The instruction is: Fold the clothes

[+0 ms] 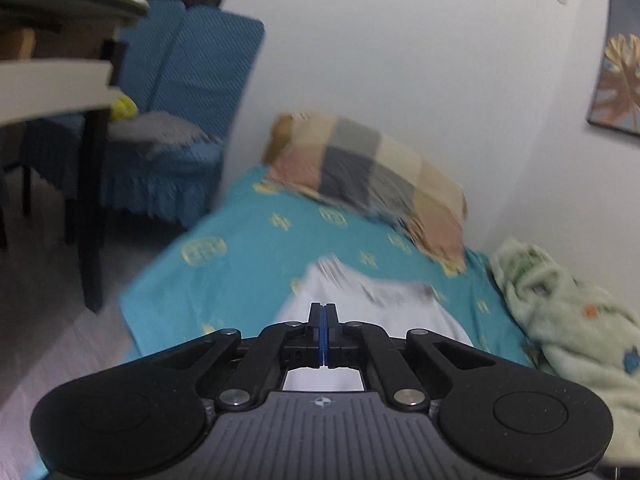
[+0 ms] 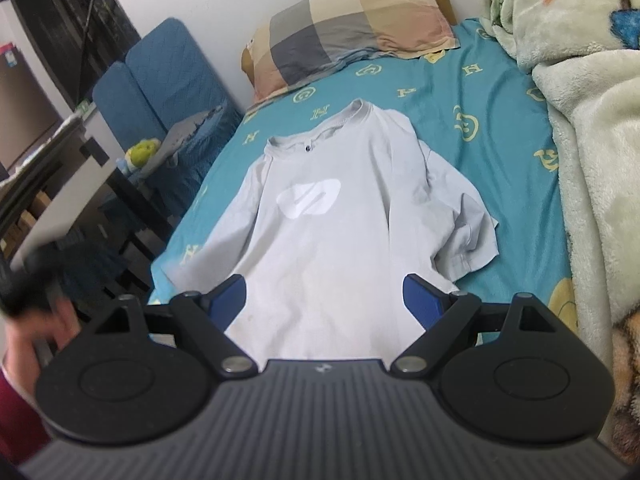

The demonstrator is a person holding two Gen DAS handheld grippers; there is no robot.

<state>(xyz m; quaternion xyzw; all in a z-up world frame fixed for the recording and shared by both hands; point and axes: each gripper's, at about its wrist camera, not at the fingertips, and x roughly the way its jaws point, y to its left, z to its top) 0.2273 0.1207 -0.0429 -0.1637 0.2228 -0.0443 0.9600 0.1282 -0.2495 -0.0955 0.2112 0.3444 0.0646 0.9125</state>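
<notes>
A pale grey T-shirt [image 2: 332, 216] with a white chest print lies spread face up on the teal bed sheet [image 2: 492, 120], collar toward the pillow. Its right side is folded inward along a crease. My right gripper [image 2: 324, 300] is open and empty, hovering above the shirt's lower part. My left gripper [image 1: 324, 320] is shut with nothing seen between its blue pads, held above the shirt [image 1: 380, 316]; that view is motion-blurred.
A checked pillow [image 2: 352, 28] lies at the head of the bed by the wall. A cream fleece blanket [image 2: 592, 128] is heaped along the right side. A blue chair [image 2: 168, 80] and a dark table [image 1: 52, 92] stand left of the bed.
</notes>
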